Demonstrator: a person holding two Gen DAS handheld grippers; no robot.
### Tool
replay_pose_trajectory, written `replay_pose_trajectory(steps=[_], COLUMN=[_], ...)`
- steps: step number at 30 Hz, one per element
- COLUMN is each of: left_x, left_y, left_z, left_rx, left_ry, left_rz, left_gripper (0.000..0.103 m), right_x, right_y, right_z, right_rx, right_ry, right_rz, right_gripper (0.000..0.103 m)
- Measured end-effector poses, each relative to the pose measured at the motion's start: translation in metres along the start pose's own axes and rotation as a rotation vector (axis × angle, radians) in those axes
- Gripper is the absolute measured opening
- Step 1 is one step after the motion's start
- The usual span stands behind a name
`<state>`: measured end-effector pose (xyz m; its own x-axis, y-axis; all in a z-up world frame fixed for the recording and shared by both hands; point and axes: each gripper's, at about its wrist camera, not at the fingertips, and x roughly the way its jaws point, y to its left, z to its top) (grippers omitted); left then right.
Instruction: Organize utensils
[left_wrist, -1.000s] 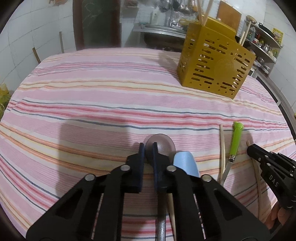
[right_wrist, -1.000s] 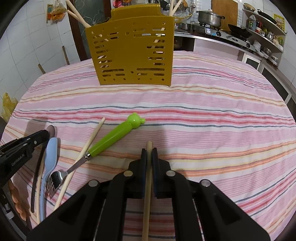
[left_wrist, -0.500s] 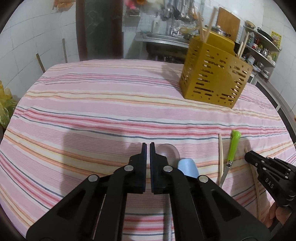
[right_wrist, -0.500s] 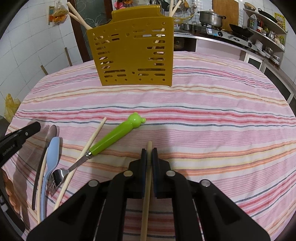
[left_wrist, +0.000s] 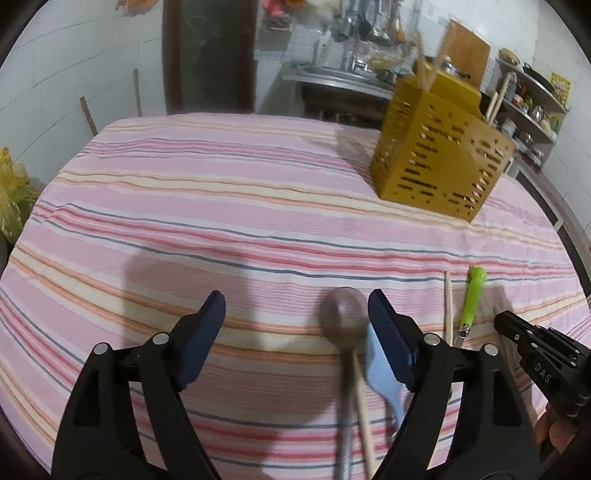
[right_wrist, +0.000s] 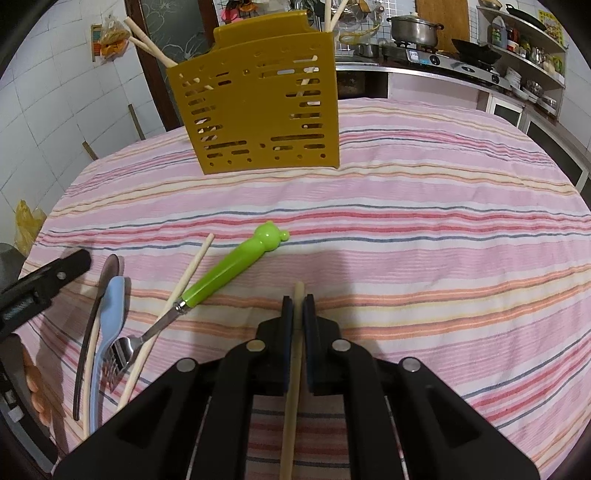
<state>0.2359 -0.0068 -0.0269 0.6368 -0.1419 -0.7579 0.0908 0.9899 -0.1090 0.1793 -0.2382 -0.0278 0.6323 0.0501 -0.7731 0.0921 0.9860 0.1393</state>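
Chopstick (right_wrist: 293, 354) clamped in right gripper (right_wrist: 298, 306); left gripper (left_wrist: 295, 314) jaws opening, empty.

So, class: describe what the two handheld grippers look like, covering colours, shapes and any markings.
Each gripper is a matte black plastic frame of angular linked arms with silver round rivets at the joints. The left gripper and right gripper both end in flat dark navy jaws. The right one's side shows white "DAS" lettering. No cables or sleeves are visible.

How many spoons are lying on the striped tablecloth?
2. In the right wrist view, a dark spoon lies at far left; a light blue spoon lies alongside, just right of it. More could be hidden inside the yellow holder.
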Motion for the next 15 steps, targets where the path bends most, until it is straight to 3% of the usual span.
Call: replay_pose_trajectory(steps=[5,15], left_x=[0.022,0.031], left_y=[-0.014,-0.013], left_z=[-0.002,0.003], left_rx=[0.018,0.006], left_ry=[0.059,0.071], left_rz=[0.005,0.011], left_gripper=[0.077,0.077], right_x=[-0.004,-0.005], right_y=[-0.002,-0.004], right_z=[-0.002,-0.004], right_rx=[-0.014,-0.002], right_ry=[0.002,0.003], right_rz=[-0.017,-0.017], right_gripper=[0.007,0.007])
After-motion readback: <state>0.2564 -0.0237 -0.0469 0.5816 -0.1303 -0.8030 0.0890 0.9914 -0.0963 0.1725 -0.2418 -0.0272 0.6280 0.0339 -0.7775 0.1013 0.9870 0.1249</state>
